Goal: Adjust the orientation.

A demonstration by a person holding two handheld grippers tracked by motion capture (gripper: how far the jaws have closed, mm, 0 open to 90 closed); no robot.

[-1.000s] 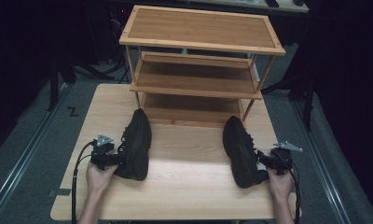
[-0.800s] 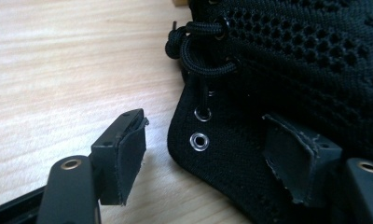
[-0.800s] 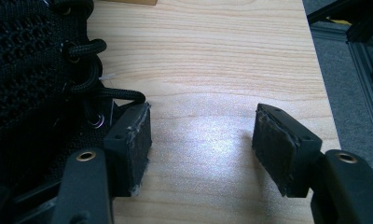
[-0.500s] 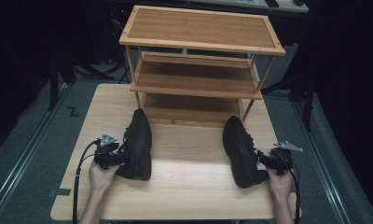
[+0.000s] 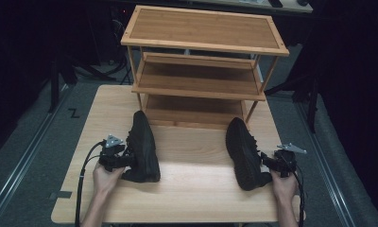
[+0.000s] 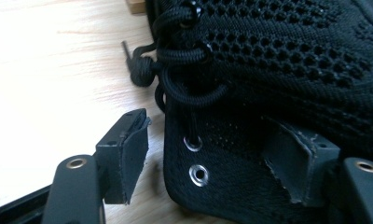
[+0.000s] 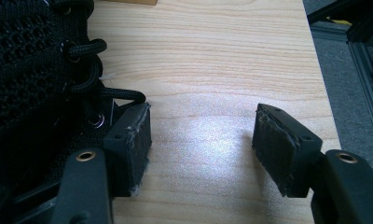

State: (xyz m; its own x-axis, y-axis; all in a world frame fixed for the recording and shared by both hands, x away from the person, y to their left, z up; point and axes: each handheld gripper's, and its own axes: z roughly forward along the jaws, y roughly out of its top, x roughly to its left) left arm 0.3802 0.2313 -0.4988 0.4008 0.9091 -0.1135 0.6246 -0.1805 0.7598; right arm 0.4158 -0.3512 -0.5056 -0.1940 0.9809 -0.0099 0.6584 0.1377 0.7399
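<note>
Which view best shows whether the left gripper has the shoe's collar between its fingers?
Left gripper view: the left shoe collar sits between the open fingers, eyelets visible. High view shows the left gripper at that shoe's side, gap hidden.

Black mesh-knit shoe, smooth wooden table

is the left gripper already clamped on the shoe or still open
Open. In the left gripper view the left hand-held gripper has its jaws spread around the eyelet edge of the black shoe, with table visible beside one pad.
</note>
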